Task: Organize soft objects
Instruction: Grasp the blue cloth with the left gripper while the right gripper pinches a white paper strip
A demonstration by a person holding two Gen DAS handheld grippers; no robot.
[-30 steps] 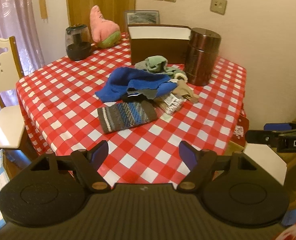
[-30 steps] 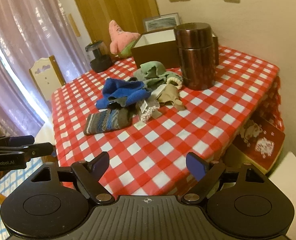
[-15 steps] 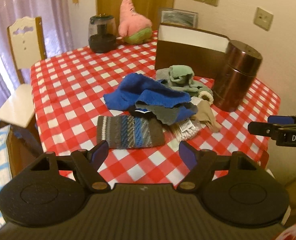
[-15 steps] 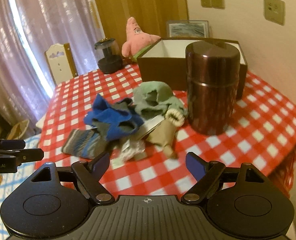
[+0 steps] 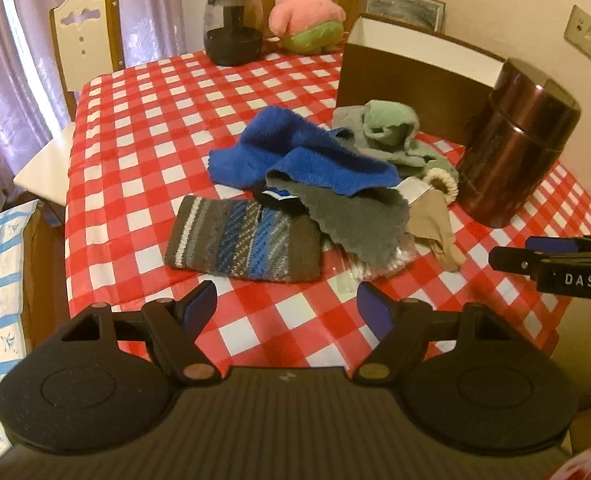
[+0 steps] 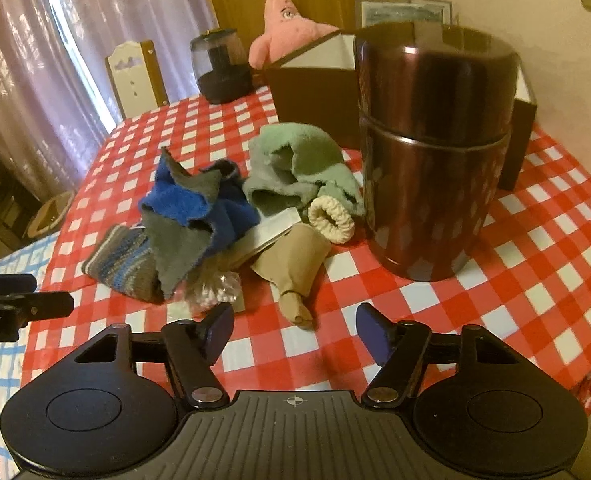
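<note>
Cloths (image 6: 199,216) untouched; right gripper (image 6: 293,330) empty, jaws closing.

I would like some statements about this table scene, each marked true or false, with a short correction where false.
1. The striped knitted piece lies flat on the checked tablecloth. True.
2. The blue cloth is inside the brown box. False: it lies in the pile in front of the box.
3. The brown canister stands upright. True.
4. The right tool grips the beige stocking. False: nothing is between its closing jaws.
5. The pink plush toy sits at the far end of the table. True.
</note>
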